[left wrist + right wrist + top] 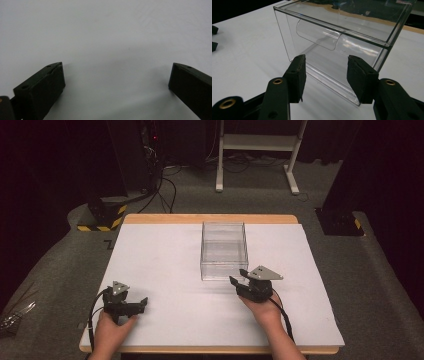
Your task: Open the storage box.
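A clear plastic box (223,250) stands open-topped on the white table (165,265), a little right of the middle. In the right gripper view the box (337,40) is close ahead, and a curved clear handle (318,37) shows on its near wall. My right gripper (238,276) sits just in front of the box's near right corner, open, its jaws (325,72) a short way from the wall and holding nothing. My left gripper (144,304) rests near the front left of the table, pointing right. Its jaws (116,80) are wide open over bare white surface.
The table's wooden edge (210,218) runs along the back. Beyond it on the floor are a white stand's legs (255,142), a yellow-and-black striped base (102,217), a black base (340,222) and cables (167,185). The left gripper's jaw tips (214,37) show far left in the right gripper view.
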Tool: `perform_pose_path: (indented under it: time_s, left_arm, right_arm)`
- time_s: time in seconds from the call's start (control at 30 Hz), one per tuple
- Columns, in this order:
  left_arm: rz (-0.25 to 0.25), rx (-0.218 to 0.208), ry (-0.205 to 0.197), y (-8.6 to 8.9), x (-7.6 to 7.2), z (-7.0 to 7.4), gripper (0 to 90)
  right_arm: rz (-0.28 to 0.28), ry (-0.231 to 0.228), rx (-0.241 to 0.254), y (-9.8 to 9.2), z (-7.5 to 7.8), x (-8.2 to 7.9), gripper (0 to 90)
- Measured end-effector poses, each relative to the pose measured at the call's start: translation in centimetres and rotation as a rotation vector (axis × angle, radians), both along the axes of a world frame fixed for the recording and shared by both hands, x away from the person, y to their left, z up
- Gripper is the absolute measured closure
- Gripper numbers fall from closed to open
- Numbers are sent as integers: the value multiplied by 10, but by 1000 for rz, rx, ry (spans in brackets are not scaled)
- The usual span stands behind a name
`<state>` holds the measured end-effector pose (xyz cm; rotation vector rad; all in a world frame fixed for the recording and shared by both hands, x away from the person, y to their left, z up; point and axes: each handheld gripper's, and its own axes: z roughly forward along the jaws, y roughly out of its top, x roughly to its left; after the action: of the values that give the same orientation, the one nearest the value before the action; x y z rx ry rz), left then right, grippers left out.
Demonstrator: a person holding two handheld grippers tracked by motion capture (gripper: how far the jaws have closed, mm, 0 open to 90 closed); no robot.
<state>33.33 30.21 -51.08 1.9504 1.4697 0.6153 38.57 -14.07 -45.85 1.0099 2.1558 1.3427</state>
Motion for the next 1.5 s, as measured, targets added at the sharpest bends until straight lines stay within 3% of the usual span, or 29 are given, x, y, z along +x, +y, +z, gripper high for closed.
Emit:
perform_pose_path:
  time_s: [0.37, 0.5, 0.77, 1.0, 1.5]
  left_arm:
    - [-1, 0, 0, 0, 0, 0, 6]
    - [-3, 4, -1, 0, 0, 0, 6]
    - [-3, 5, -2, 0, 0, 0, 6]
    - [-3, 5, -3, 0, 0, 0, 6]
    - [-3, 5, -3, 0, 0, 0, 7]
  right_arm:
    - [39, 18, 21, 4, -2, 13, 509]
    - [57, 24, 42, 5, -3, 19, 553]
    - [76, 26, 70, 9, -5, 24, 511]
    - [96, 47, 109, 6, -6, 29, 621]
    - [136, 51, 140, 4, -10, 36, 676]
